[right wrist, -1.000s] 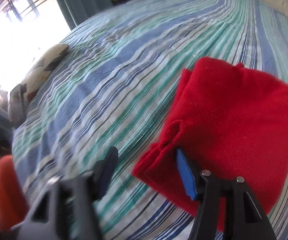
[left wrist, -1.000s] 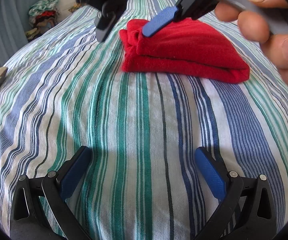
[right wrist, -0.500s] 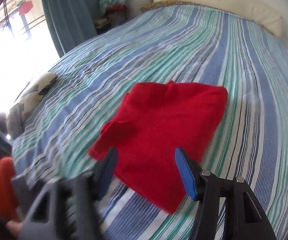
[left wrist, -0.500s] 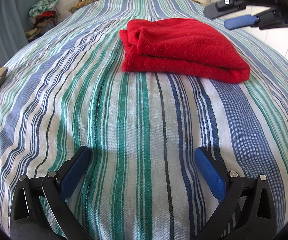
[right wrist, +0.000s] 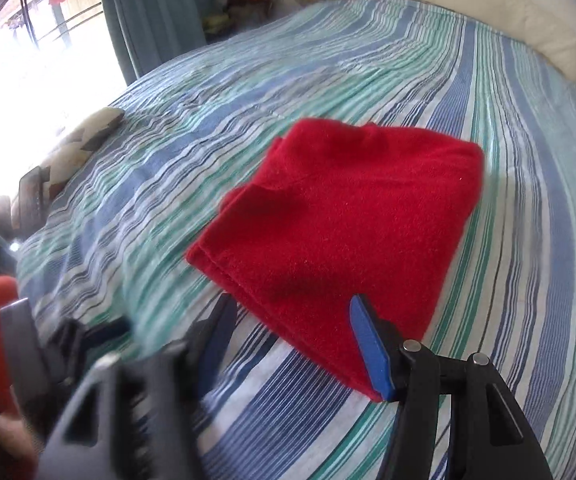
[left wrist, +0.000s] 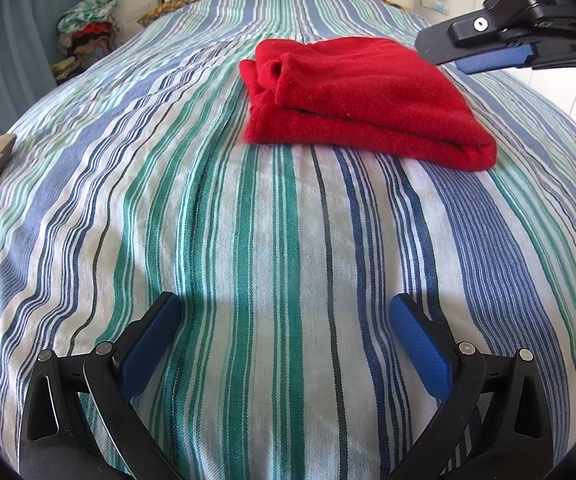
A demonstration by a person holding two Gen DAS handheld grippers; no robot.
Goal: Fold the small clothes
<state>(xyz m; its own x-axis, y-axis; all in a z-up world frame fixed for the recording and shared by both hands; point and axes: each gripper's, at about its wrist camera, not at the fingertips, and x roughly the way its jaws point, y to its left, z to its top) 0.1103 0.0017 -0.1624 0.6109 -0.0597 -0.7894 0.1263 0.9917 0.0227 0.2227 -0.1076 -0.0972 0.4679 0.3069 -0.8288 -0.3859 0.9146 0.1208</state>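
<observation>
On striped bedspread (left wrist: 272,216): folded red garment (left wrist: 364,96), both grippers open.

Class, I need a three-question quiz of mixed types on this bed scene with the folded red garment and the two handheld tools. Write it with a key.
1. True or false: the right tool grips the red garment.
2. Multiple choice: the garment lies on A) a wooden floor, B) a striped bedspread, C) a chair.
3. Fill in: the left tool has its jaws ____, holding nothing.

Key: 1 false, its jaws are open and hold nothing; 2 B; 3 open.
</observation>
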